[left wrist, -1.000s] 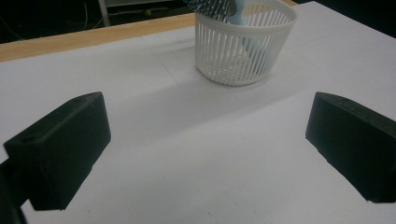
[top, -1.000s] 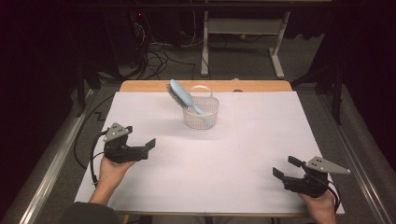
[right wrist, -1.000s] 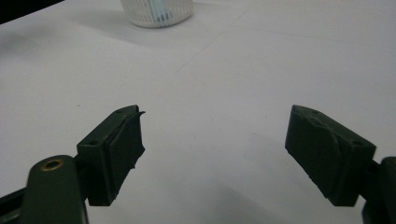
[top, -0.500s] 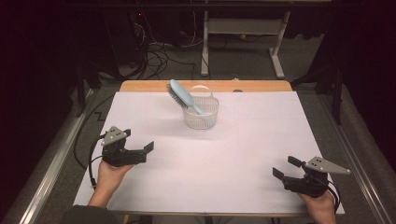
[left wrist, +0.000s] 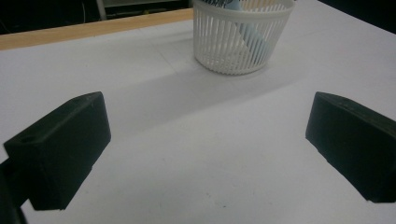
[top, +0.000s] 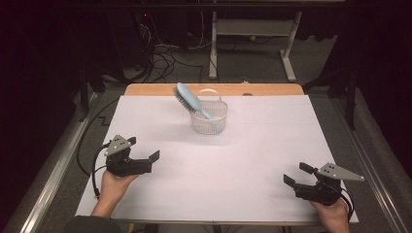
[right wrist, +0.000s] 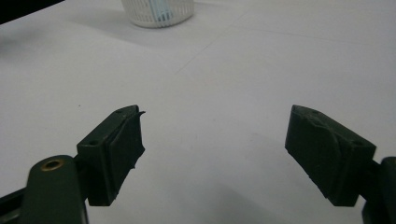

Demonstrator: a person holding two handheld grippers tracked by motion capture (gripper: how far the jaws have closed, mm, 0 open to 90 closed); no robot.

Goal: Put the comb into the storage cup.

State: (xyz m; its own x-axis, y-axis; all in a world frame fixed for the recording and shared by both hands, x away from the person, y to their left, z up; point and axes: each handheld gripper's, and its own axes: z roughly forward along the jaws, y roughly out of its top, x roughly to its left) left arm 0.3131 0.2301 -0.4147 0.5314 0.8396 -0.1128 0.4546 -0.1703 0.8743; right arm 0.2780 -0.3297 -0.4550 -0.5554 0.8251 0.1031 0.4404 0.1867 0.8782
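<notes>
High view, slatted white plastic basket [top: 209, 119], blue hairbrush [top: 193, 100] inside, both grippers' jaws wide apart, empty.

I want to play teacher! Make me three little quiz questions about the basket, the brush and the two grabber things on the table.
1. True or false: the blue hairbrush lies flat on the table.
2. What colour is the slatted basket?
3. Which is nearer the basket: A) the left gripper or B) the right gripper?

Key
1. False. The hairbrush stands tilted in the basket, its bristle head sticking out over the rim and its handle down inside.
2. White.
3. A. The left gripper is nearer. Both grippers have their jaws wide apart with nothing between them.
</notes>
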